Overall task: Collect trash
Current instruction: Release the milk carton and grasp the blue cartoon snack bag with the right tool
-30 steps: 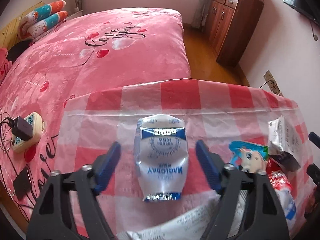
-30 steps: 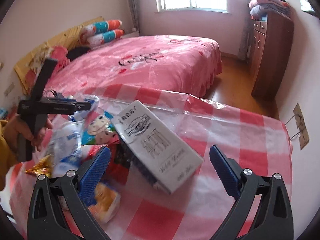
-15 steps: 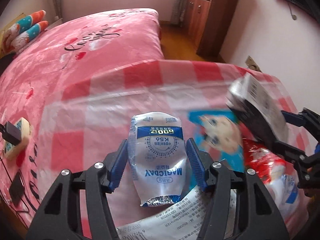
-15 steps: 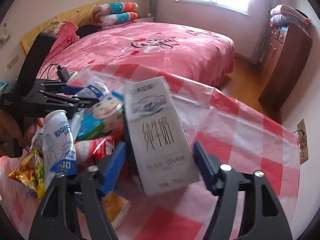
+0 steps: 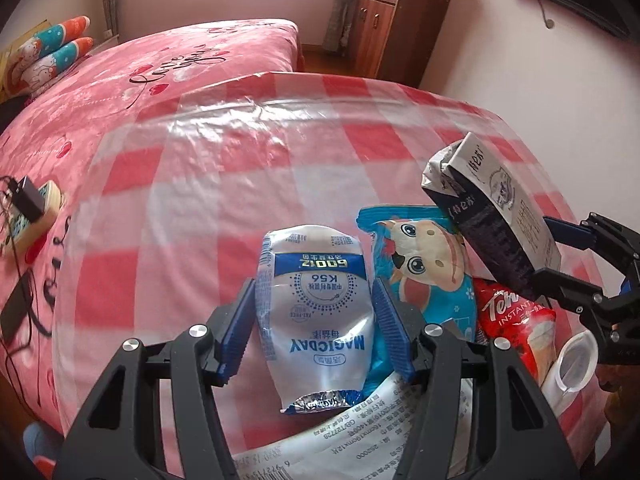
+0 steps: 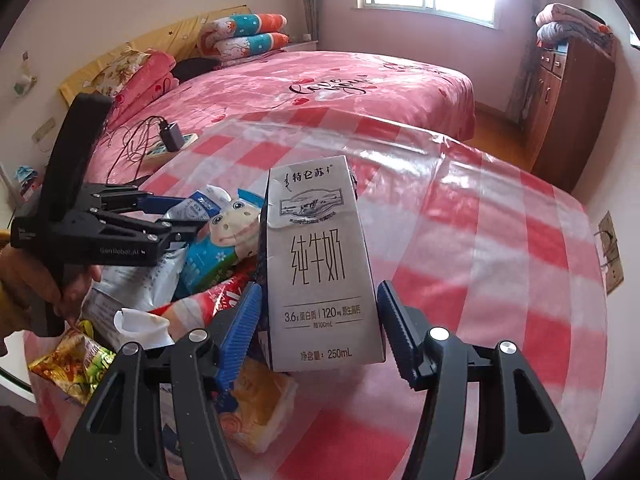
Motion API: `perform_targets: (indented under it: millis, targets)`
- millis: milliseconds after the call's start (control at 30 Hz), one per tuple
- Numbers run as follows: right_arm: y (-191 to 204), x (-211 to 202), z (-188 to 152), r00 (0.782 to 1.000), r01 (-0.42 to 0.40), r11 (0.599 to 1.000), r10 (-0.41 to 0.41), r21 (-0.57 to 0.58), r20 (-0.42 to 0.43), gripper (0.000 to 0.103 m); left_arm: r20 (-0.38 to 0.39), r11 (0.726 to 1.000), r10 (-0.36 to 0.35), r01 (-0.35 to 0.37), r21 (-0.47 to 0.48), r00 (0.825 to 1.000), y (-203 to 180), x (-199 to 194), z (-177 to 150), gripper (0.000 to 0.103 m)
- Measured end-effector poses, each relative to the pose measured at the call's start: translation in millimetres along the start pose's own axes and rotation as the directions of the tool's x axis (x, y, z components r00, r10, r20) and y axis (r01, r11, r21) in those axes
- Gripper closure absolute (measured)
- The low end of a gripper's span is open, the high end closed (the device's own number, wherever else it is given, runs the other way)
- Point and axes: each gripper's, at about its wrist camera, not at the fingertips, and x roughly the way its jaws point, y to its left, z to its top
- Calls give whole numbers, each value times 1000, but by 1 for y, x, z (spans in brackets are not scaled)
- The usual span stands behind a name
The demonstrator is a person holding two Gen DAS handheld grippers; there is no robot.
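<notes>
My left gripper [image 5: 316, 320] is shut on a silver and blue milk pouch [image 5: 316, 312], its blue pads pressing both sides, and holds it over the checked table. My right gripper [image 6: 320, 332] is shut on a grey 250 mL milk carton [image 6: 320, 264] and holds it upright, lifted off the table. The carton also shows in the left wrist view [image 5: 492, 216], tilted above the trash pile. The left gripper shows in the right wrist view [image 6: 176, 216].
Loose trash lies on the red and white checked tablecloth [image 5: 248, 184]: a blue cartoon cow packet [image 5: 424, 272], a red instant drink packet [image 5: 516, 320], a white receipt [image 5: 360, 440], a yellow snack wrapper [image 6: 72, 364]. A pink bed [image 6: 340, 84] stands behind, a wooden cabinet [image 5: 384, 20] beyond.
Both grippers closed from open: the left onto the milk pouch, the right onto the carton. The carton was raised from lying flat to upright.
</notes>
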Motion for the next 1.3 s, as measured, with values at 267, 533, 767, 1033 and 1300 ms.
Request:
perform_targets:
  millis: [267, 533, 767, 1033, 1300]
  targets:
    - [20, -17, -21, 998, 61, 998, -61, 9, -29, 39, 12, 999, -20, 20, -34, 1000, -5, -17, -30, 44]
    - [27, -38, 0, 994, 98, 992, -102, 84, 40, 26, 46, 994, -4, 9, -113, 999, 11, -22, -33, 44]
    - [48, -4, 22, 990, -65, 978, 88, 197, -110, 33, 98, 984, 21, -3, -178, 995, 32, -36, -38, 44]
    - [69, 54, 33, 954, 52, 974, 17, 222, -299, 38, 125, 986, 54, -33, -165, 991, 45, -53, -48, 44]
    - [84, 69, 38, 959, 116, 980, -69, 162, -274, 41, 144, 982, 33, -5, -191, 989, 56, -65, -58, 44]
